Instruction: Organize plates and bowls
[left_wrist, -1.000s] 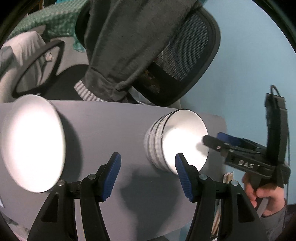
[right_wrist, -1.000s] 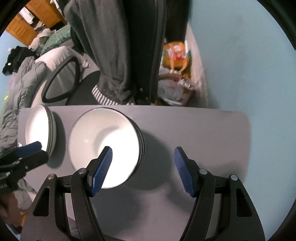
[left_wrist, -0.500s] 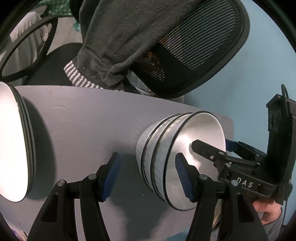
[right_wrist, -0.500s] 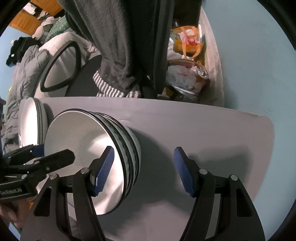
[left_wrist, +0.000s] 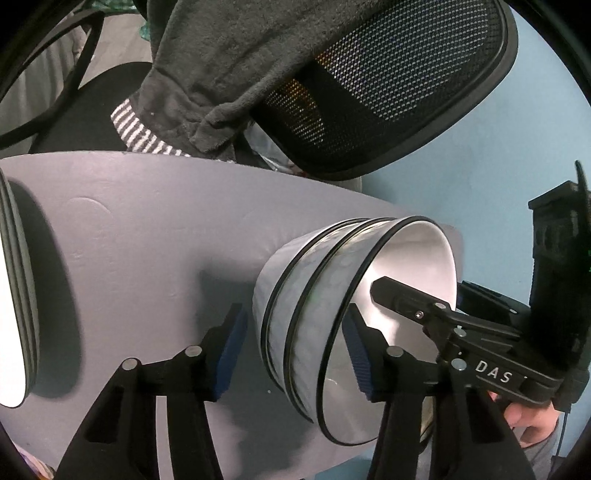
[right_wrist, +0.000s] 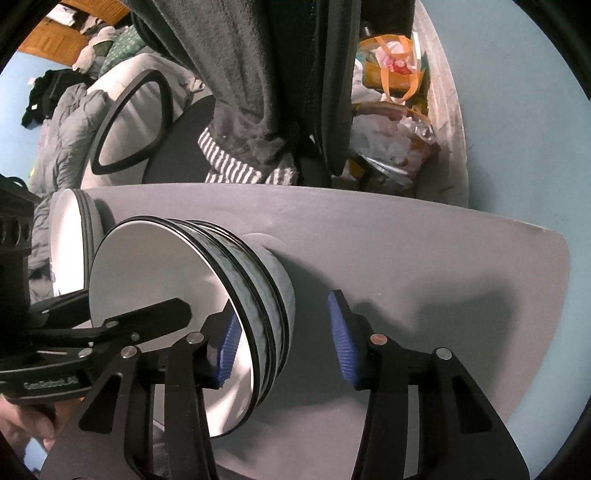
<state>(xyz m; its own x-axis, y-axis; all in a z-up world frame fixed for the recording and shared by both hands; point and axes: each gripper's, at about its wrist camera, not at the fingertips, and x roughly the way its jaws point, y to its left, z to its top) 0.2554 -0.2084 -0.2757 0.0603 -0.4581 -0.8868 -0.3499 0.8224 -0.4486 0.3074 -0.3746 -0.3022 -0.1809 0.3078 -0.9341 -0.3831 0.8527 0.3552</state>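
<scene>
1. We judged sorting nearly done: the bowls (left_wrist: 317, 325) sat nested in one stack on the grey surface (left_wrist: 147, 236), the plates (right_wrist: 68, 243) stacked apart at its left end.
2. Our left claw (left_wrist: 293, 350) stood wide, straddling the stack's wall; our right claw (right_wrist: 284, 350) likewise wide, gripping nothing.
3. Beyond stood an office chair (left_wrist: 388, 85) draped with dark clothing, blue walls behind.
</scene>
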